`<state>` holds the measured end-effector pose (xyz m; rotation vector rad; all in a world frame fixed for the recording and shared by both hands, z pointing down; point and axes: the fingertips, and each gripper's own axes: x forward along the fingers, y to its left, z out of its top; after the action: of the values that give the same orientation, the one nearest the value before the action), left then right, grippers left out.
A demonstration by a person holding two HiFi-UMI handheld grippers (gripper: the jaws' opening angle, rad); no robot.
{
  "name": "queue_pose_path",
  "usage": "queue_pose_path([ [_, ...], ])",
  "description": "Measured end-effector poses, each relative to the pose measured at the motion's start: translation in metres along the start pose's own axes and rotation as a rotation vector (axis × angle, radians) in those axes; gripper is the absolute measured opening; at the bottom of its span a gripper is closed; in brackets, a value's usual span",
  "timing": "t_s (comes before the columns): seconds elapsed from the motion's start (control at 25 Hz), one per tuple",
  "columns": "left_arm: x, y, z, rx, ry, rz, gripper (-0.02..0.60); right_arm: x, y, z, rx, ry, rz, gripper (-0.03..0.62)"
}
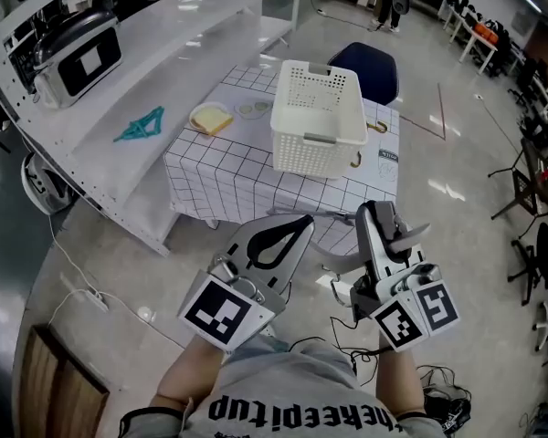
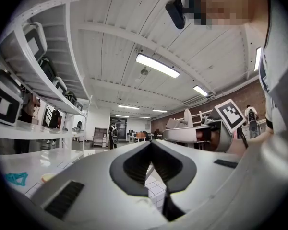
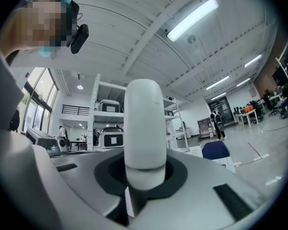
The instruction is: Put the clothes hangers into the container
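A white slotted basket [image 1: 318, 117] stands on the checked table [image 1: 219, 176] ahead of me. My right gripper [image 1: 376, 215] is held low in front of the table, shut on a white clothes hanger [image 1: 413, 235] that lies across its jaws. In the right gripper view the white clothes hanger [image 3: 144, 128] rises as a thick bar from between the right gripper's [image 3: 145, 178] dark pads. My left gripper [image 1: 303, 223] is beside it, shut, tips touching and nothing held. The left gripper [image 2: 151, 144] shows only an empty hollow. A teal hanger [image 1: 142, 126] lies on the shelf to the left.
White shelving [image 1: 119, 80] with boxy appliances runs along the left of the table. A yellowish pad [image 1: 211, 118] and small hooked items [image 1: 376, 127] lie on the cloth by the basket. A blue chair [image 1: 365, 67] stands behind the table. Cables trail on the floor.
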<state>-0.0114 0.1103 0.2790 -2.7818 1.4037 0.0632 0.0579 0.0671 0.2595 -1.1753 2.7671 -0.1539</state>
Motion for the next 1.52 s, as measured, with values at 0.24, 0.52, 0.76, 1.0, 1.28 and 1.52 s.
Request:
queue_pose_path([
  [0.24, -0.002, 0.014, -0.001, -0.002, -0.008, -0.017, 0.020, 0.007, -0.004, 0.011, -0.006, -0.028, -0.044, 0.046],
  [0.52, 0.004, 0.027, -0.005, -0.013, -0.009, -0.014, 0.020, 0.017, -0.015, 0.026, -0.005, -0.048, -0.055, 0.046],
  [0.76, 0.022, 0.041, -0.005, -0.011, -0.013, 0.028, 0.020, 0.036, -0.030, 0.037, 0.000, -0.064, -0.008, 0.046],
  [1.0, 0.052, 0.055, -0.003, -0.011, -0.015, 0.086, 0.020, 0.065, -0.052, 0.052, 0.037, -0.075, 0.086, 0.046],
  [1.28, 0.084, 0.075, -0.001, -0.019, -0.011, 0.177, 0.020, 0.105, -0.076, 0.080, 0.070, -0.091, 0.209, 0.046],
  [1.52, 0.098, 0.090, 0.001, -0.027, -0.011, 0.264, 0.020, 0.138, -0.086, 0.101, 0.087, -0.103, 0.304, 0.046],
])
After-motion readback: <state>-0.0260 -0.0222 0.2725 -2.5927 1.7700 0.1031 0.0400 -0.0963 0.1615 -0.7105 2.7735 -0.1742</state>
